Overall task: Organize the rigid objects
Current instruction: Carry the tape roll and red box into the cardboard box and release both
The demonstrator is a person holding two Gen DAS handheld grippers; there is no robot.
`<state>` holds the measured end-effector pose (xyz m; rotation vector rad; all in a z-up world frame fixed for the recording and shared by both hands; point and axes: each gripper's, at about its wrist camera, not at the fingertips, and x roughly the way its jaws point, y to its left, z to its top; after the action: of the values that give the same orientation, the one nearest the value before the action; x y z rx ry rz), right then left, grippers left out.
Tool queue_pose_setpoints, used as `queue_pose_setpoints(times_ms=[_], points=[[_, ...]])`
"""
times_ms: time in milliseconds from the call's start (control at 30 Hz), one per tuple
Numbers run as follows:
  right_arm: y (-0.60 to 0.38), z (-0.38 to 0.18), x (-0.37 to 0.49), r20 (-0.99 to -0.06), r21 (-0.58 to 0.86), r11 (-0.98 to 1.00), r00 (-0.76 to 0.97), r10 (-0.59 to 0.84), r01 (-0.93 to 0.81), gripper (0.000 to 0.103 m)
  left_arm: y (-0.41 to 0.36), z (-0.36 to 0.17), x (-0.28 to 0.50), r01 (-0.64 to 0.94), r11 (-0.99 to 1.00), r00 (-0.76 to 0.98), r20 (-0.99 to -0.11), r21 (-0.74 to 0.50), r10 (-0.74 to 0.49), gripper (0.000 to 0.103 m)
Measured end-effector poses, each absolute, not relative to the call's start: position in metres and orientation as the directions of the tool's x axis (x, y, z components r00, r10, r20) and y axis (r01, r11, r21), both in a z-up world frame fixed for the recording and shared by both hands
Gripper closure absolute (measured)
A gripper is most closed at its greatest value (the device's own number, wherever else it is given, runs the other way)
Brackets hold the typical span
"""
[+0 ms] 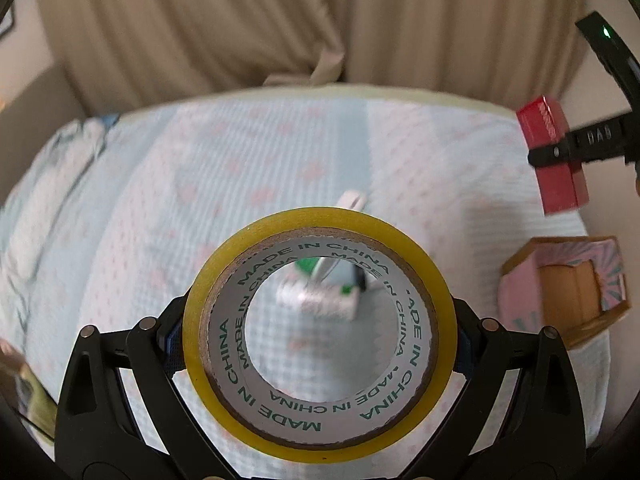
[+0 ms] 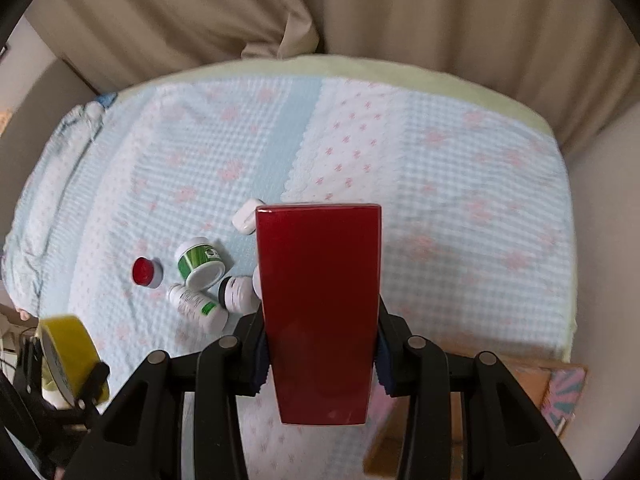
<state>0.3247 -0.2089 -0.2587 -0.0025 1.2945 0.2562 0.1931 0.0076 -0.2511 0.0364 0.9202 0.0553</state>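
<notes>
Already both tongs are loaded, the left tongs [image 1: 320,344] clamped on the tape roll [image 1: 320,332], the right tongs [image 2: 320,364] on the red box [image 2: 318,312], whose long axis points to the frame's top, while the cardboard box [image 2: 560,396] is seen at lower right, nearer the right tongs.

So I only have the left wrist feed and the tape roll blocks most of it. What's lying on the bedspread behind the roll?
Observer: A small jar with a red lid sits left of the bottles.
Operator: How many bottles?
Observer: A green-and-white tub, a white bottle lying down, and a dark-capped one.
Operator: Is the right gripper's hold square?
Observer: Yes, the right gripper clamps both long sides of the red box.
</notes>
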Motion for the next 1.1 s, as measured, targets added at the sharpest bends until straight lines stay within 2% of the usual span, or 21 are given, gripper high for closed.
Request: queue_pose_setpoints(times_ms=[267,500,800,1100], points=[[-0.309,-0.213,0.271,-0.934,0.141,0.983,0.314,0.172,-0.121,0.065,-0.097,-0.193,0.200,0.142,0.990,0.640,-0.764,0.022,-0.075,0.007],[-0.406,-0.206,0.222,-0.938,0.116,0.993,0.328,0.109,0.002,0.065,-0.208,-0.187,0.207,0.311,0.950,0.604,-0.768,-0.016,-0.211,0.007],[-0.505,-0.258,0.195,-0.964,0.152,0.971,0.242,0.106,0.184,0.065,-0.318,-0.237,0.219,0.443,0.895,0.457,-0.845,-0.053,-0.276,0.007],[-0.540,-0.330,0.199,-0.970,0.227,0.937,0.150,0.192,0.264,0.065,-0.386,-0.319,0.242,0.496,0.868,0.318,-0.924,-0.028,-0.212,0.007]])
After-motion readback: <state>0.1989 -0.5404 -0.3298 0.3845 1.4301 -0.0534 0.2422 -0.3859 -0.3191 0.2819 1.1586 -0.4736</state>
